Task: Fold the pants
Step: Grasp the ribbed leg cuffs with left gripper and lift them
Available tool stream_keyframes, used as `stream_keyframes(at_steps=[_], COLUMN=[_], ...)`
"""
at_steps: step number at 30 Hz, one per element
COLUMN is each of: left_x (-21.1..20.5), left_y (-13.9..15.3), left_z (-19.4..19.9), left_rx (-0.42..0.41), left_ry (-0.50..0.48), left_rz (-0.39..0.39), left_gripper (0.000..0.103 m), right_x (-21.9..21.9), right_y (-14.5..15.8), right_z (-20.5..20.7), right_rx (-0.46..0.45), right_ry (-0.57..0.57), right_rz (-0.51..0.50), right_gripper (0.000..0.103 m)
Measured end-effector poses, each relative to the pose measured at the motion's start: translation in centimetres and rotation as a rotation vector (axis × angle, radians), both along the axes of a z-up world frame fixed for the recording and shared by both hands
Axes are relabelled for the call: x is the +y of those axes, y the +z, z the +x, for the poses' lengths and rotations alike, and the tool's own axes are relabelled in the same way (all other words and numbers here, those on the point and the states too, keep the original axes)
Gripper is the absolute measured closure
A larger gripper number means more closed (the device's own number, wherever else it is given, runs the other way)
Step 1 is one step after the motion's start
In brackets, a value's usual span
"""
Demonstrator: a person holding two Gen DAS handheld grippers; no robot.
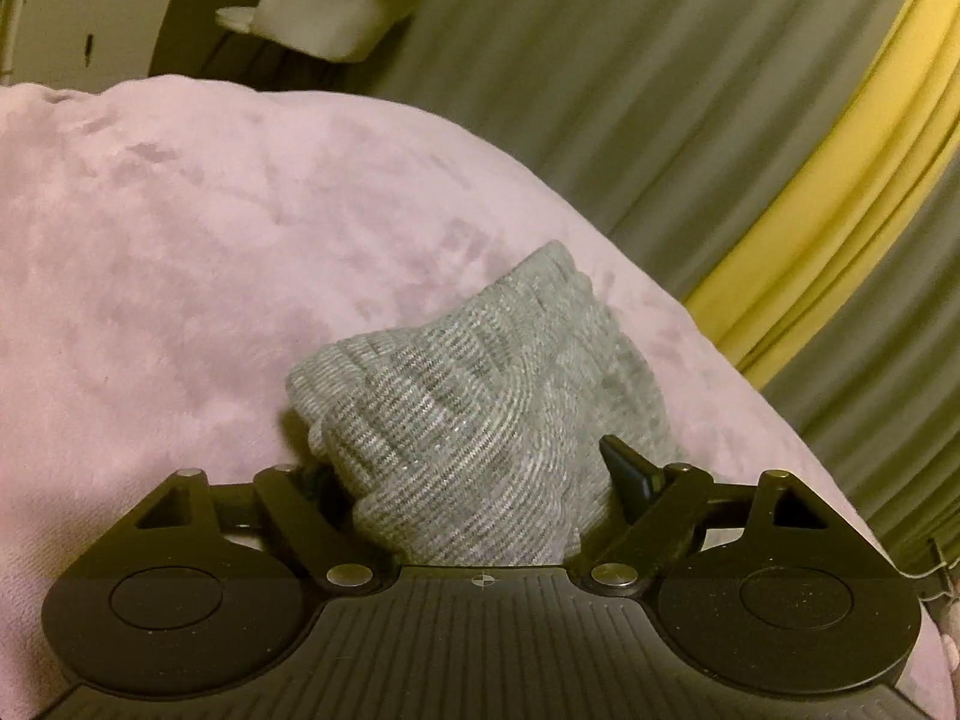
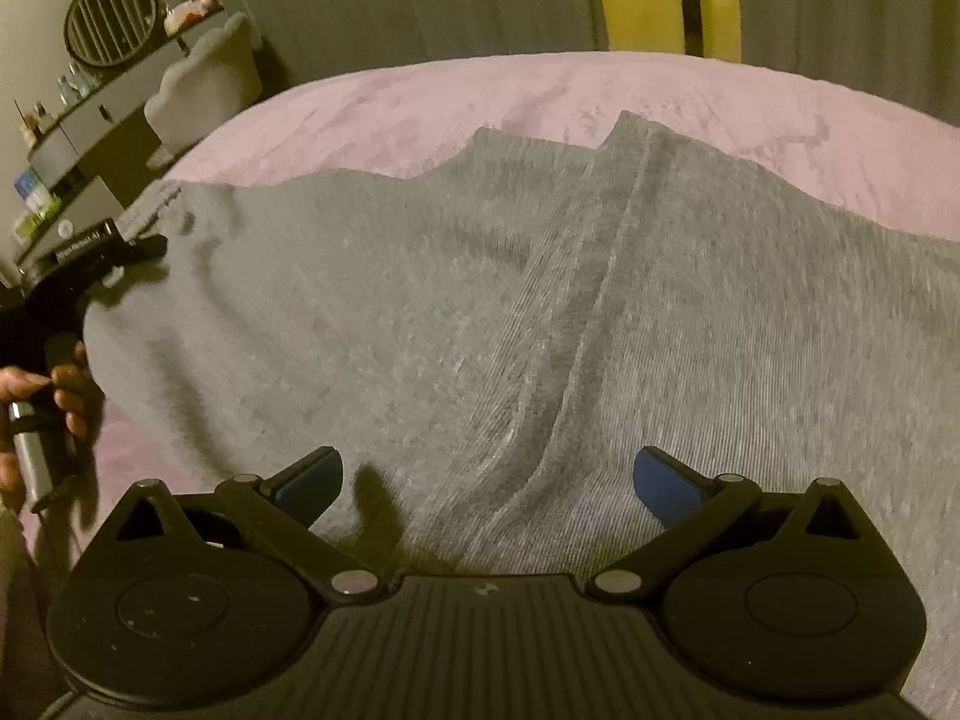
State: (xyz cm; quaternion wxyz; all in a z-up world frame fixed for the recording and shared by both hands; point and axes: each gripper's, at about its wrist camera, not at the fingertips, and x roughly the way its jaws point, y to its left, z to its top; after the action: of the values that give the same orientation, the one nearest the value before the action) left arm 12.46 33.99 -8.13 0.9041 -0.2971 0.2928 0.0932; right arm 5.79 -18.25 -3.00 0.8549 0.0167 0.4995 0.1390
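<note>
Grey knit pants (image 2: pixel 480 300) lie spread across a pink blanket (image 2: pixel 420 102), with a seam running down the middle. My right gripper (image 2: pixel 489 474) hovers just above the near part of them, its blue pads (image 2: pixel 666 480) wide apart and nothing between them. In the left wrist view a bunched end of the pants (image 1: pixel 468 420) stands up between the jaws of my left gripper (image 1: pixel 474 474). Those jaws stand wide, the right finger (image 1: pixel 630 468) is beside the cloth, and the left finger is hidden behind it. The left gripper (image 2: pixel 90 264) also shows at the pants' left end, held by a hand (image 2: pixel 60 384).
The pink blanket (image 1: pixel 210 240) covers a bed whose far edge drops off toward grey curtains (image 1: pixel 600 90) with a yellow panel (image 1: pixel 840 192). A white cushioned seat (image 1: pixel 336 6), a dark dresser (image 2: pixel 78 168) with bottles and a round fan (image 2: pixel 111 18) stand off the bed at left.
</note>
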Motion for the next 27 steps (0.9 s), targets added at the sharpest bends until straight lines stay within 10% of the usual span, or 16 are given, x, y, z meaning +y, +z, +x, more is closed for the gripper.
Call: stream_keyframes(at_steps=[8, 15, 27], left_x=[0.0, 0.4, -0.8], left_y=[-0.1, -0.1, 3.3], left_z=[0.0, -0.1, -0.8], left_rx=[-0.003, -0.013, -0.035], left_ry=[-0.002, 0.007, 0.016], left_rz=[-0.005, -0.055, -0.011], left_gripper=[0.017, 0.013, 0.056], right_x=[1.2, -1.2, -4.0], right_y=[0.3, 1.9, 3.6], right_z=[0.3, 0.0, -0.7], right_rx=[0.029, -0.018, -0.036], right_ry=[0.057, -0.081, -0.152], right_rz=[-0.088, 0.035, 0.107], right_gripper=[0.0, 0.0, 0.0])
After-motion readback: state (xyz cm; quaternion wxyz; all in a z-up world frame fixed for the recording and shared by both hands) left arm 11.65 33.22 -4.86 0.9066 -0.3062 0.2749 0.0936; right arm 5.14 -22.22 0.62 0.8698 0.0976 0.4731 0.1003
